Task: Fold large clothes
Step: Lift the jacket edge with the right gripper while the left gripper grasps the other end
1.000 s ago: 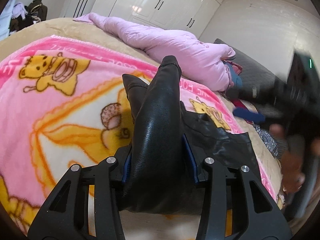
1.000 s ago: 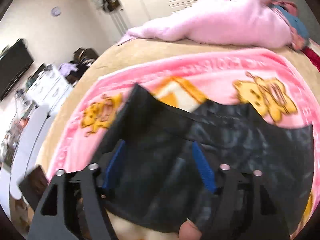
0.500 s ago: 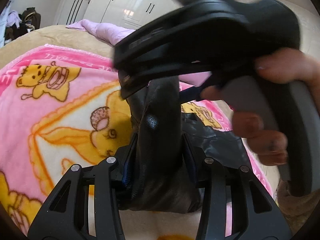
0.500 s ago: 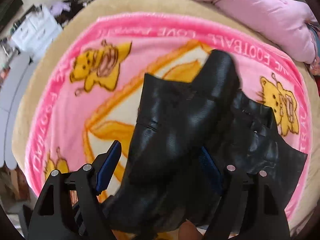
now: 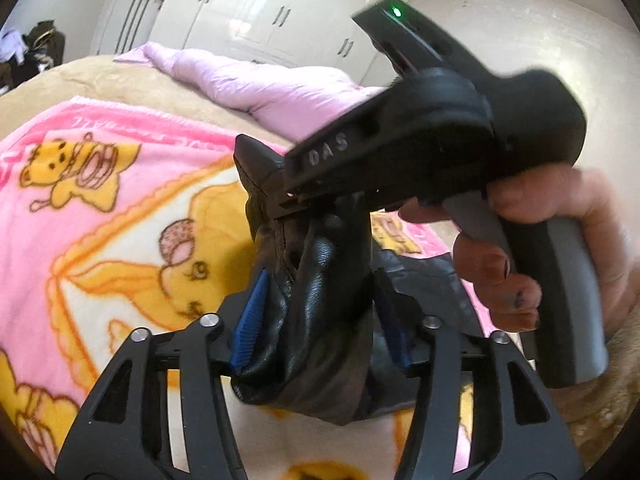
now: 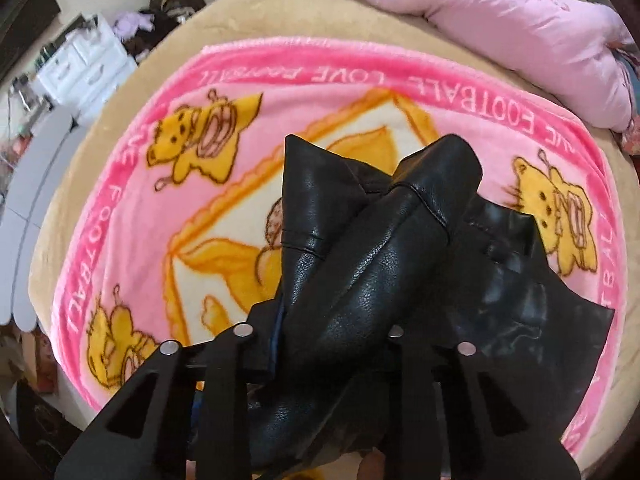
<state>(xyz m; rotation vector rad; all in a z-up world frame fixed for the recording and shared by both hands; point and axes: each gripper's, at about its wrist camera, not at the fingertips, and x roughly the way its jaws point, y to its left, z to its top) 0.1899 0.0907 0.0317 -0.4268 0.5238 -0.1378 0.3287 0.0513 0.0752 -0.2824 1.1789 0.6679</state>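
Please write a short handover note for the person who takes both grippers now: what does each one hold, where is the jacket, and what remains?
Left gripper: fingers have just been opening; the sleeve sits loosely between them.
Right gripper: has just been closing, now shut on the same sleeve.
Black jacket: body spread on the pink blanket, sleeve lifted.
Done: sleeve passed to the right gripper.
Left: lay the sleeve over the body, then fold the rest.

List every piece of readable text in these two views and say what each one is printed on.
"DAS": raised letters on the side of the right gripper, seen in the left wrist view.
"LOVE FOOTBALL": white letters along the far border of the pink blanket, upside down in the right wrist view.
"FOOTBALL": also on the blanket's left border.
Other border lettering is too blurred or cut off to read.
The black leather garment bears no text.
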